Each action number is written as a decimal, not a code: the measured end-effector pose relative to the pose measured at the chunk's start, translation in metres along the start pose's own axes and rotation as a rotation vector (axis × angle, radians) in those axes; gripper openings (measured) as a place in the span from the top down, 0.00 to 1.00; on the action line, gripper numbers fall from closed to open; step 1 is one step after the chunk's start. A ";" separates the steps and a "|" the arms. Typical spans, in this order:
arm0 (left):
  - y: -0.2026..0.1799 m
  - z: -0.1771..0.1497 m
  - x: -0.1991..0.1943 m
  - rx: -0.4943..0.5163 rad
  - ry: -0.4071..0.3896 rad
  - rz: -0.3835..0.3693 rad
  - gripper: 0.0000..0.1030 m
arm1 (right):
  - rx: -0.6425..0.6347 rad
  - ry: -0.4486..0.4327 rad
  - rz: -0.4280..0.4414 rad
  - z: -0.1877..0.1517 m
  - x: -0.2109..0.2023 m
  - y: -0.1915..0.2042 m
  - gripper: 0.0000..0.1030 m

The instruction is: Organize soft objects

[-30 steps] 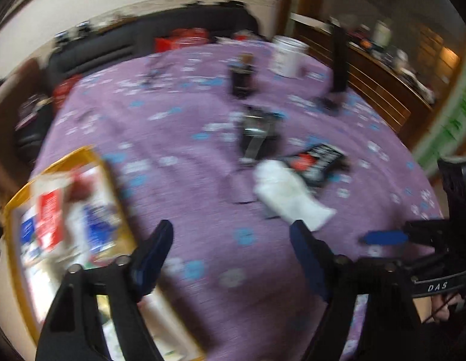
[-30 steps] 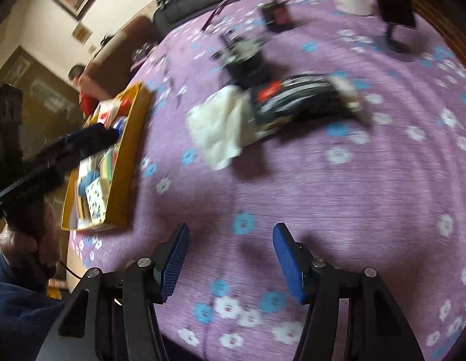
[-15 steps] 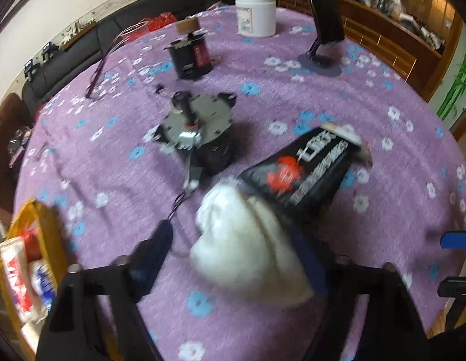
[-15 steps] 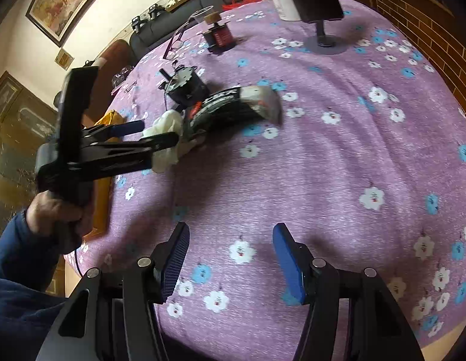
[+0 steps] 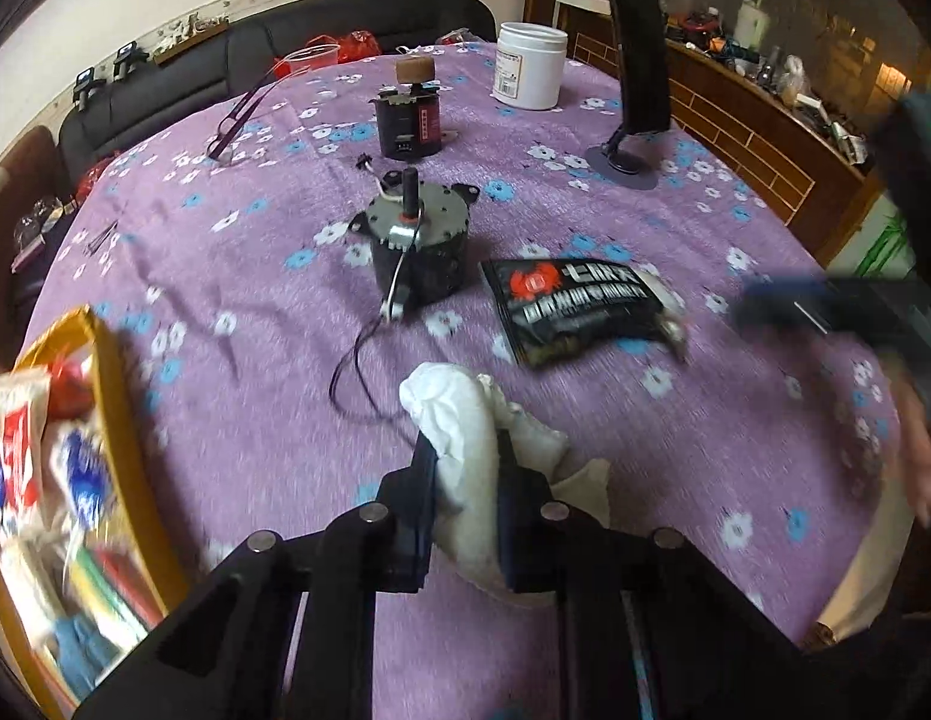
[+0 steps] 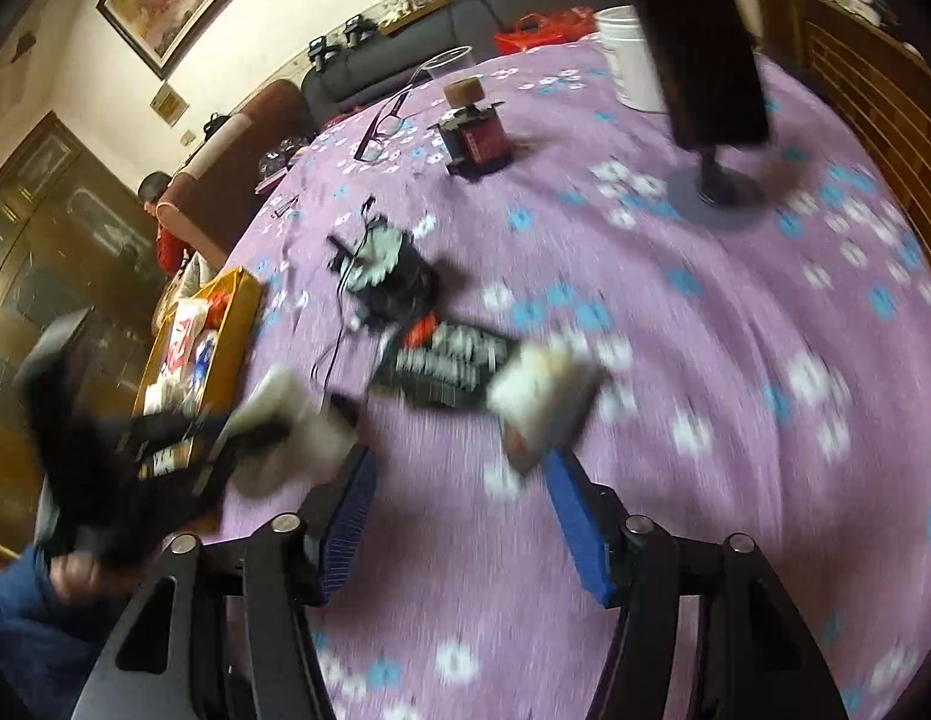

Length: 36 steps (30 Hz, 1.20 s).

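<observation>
My left gripper (image 5: 465, 450) is shut on a white soft cloth (image 5: 459, 420) and holds it just above the purple flowered tablecloth (image 5: 225, 276). The cloth also shows in the right wrist view (image 6: 285, 420), blurred, at the left. A black snack pouch (image 5: 579, 306) with red and white print lies on the table ahead and to the right. My right gripper (image 6: 459, 480) is open and empty, with the pouch (image 6: 459, 366) just beyond its fingertips. A yellow tray (image 5: 126, 450) with several packets sits at the left.
A black round motor (image 5: 414, 246) with a wire stands mid-table. A red and black box (image 5: 408, 126), a white jar (image 5: 530, 72), a black stand (image 5: 636, 96) and purple glasses (image 5: 237, 120) lie farther back. A sofa (image 5: 285, 54) is behind the table.
My left gripper closed on the white cloth and drew it back from the pouch. My right gripper moved forward towards the black pouch, still open.
</observation>
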<state>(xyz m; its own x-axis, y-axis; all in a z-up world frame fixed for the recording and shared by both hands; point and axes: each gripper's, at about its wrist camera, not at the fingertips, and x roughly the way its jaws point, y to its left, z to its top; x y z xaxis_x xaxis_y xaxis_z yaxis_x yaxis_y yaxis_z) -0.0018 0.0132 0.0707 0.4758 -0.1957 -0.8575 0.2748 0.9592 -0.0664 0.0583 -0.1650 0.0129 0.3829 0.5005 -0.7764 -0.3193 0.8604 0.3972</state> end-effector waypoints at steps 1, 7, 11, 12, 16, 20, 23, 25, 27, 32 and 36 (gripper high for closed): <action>0.001 -0.004 -0.003 -0.002 -0.002 0.003 0.85 | -0.005 -0.012 0.009 0.012 0.009 -0.002 0.36; 0.014 -0.032 -0.014 -0.058 0.013 0.013 0.85 | 0.018 0.066 0.035 0.034 0.065 -0.016 0.30; 0.027 -0.041 -0.019 -0.096 0.015 0.033 0.85 | -0.034 0.144 0.066 0.010 0.068 0.005 0.30; 0.029 -0.042 -0.021 -0.100 0.011 0.039 0.85 | -0.074 0.152 0.053 0.001 0.066 0.014 0.30; 0.034 -0.043 -0.023 -0.107 0.007 0.049 0.85 | -0.211 0.171 -0.083 -0.024 0.068 0.049 0.29; 0.029 -0.037 -0.022 -0.079 0.000 0.052 0.85 | -0.163 0.139 -0.176 -0.018 0.077 0.054 0.29; 0.023 -0.034 -0.021 -0.047 -0.009 0.049 0.85 | -0.075 0.124 -0.169 -0.013 0.073 0.046 0.29; 0.021 -0.033 -0.019 -0.035 -0.008 0.039 0.85 | -0.033 0.127 -0.178 -0.013 0.074 0.038 0.28; 0.018 -0.031 -0.018 -0.021 -0.009 0.033 0.85 | 0.010 0.108 -0.168 -0.015 0.070 0.028 0.28; 0.016 -0.028 -0.018 -0.002 -0.021 0.020 0.85 | 0.025 0.068 -0.172 -0.027 0.052 0.020 0.54; 0.014 -0.026 -0.019 0.011 -0.027 0.013 0.85 | 0.002 0.042 -0.165 -0.039 0.031 0.028 0.56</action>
<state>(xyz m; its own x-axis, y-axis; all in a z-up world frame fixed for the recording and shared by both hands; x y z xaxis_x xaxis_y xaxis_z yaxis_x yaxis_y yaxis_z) -0.0286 0.0353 0.0727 0.5020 -0.1885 -0.8441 0.2771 0.9596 -0.0495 0.0271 -0.1295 -0.0192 0.3938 0.3479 -0.8508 -0.2534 0.9308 0.2633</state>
